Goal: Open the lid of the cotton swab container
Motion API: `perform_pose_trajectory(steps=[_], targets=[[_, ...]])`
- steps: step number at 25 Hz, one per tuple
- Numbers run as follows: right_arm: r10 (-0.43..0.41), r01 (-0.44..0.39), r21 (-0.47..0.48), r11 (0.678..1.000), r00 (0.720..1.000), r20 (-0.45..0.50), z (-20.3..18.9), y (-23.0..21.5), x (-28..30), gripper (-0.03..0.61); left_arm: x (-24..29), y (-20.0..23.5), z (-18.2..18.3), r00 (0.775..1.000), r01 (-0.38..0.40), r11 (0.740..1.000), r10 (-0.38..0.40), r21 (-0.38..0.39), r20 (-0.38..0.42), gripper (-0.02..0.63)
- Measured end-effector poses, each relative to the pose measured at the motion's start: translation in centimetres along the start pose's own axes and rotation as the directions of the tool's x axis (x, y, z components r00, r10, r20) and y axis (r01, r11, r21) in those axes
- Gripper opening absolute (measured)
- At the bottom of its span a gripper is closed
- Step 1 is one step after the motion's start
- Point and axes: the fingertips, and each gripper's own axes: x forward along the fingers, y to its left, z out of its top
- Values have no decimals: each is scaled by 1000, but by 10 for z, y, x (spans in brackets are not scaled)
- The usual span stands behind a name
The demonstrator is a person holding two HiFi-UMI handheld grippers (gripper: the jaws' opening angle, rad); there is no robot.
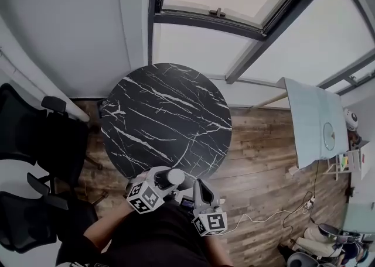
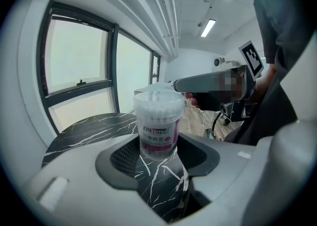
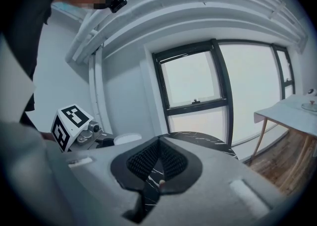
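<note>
Left gripper (image 2: 158,155) grips the cotton swab container (image 2: 157,121) low on its body, upright and apparently off the bench (image 1: 164,116), so the lid (image 2: 158,94) stays exposed. Lid looks seated, not yet opened. Right gripper (image 3: 159,159) closed, empty, just beside; closed tips probably suit prying the rim.

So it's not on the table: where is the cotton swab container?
The container is gripped upright in the left tongs, centre of the left gripper view, by the near edge of the marble table.
</note>
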Motion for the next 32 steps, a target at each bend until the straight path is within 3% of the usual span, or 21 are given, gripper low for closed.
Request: perform_pose_trajectory(steps=[7, 13, 22, 25, 29, 32], targets=[[37, -36, 13, 999, 999, -29, 6, 3, 1, -1, -1, -1, 9, 1000, -7, 1000, 7, 10, 5, 244], [118, -118, -8, 993, 991, -69, 8, 22, 0, 111, -5, -2, 9, 1000, -16, 1000, 16, 14, 0, 244], [217, -240, -85, 967, 953, -212, -6, 49, -3, 244, 4, -17, 1, 998, -26, 992, 32, 122, -46, 244], [221, -258, -93, 962, 930, -295, -18, 53, -3, 269, 7, -24, 2, 999, -13, 992, 19, 129, -42, 244], [184, -232, -112, 966, 925, -332, -23, 50, 1, 327, 12, -31, 2, 999, -1, 992, 7, 129, -40, 242], [181, -235, -110, 966, 913, -367, -30, 52, 3, 327, 12, -37, 2, 999, 7, 990, -1, 140, -39, 242]])
